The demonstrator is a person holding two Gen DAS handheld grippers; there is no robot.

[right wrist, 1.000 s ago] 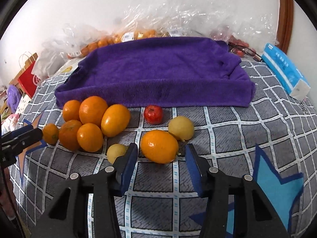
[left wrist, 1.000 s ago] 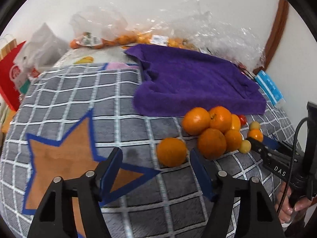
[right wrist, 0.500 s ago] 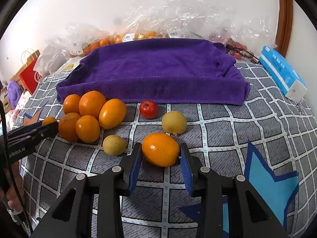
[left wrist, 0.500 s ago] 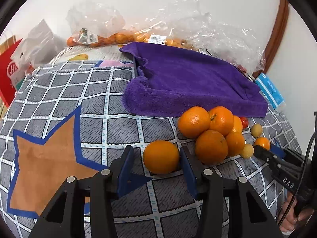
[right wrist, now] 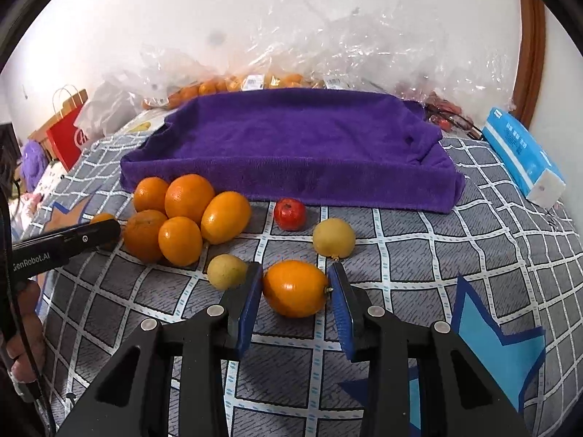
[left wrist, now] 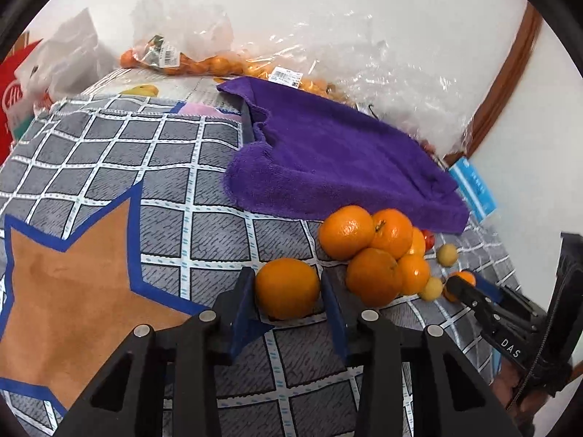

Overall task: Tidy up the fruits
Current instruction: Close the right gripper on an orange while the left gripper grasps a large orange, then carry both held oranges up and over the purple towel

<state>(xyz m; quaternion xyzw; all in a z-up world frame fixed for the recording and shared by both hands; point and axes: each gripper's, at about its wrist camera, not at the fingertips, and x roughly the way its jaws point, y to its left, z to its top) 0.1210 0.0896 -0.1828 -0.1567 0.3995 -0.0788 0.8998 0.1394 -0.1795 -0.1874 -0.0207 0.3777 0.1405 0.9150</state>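
- Left gripper [left wrist: 288, 293] clamping on an orange [left wrist: 287, 288], sitting on the blanket [left wrist: 164, 196] beside the pile [left wrist: 375, 251].
- Right gripper [right wrist: 296, 293] pinching an oval orange [right wrist: 295, 288] before the towel [right wrist: 291, 145].

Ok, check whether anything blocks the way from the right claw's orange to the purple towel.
The red fruit and a yellow fruit lie between the orange and the purple towel; the gap between them looks passable.
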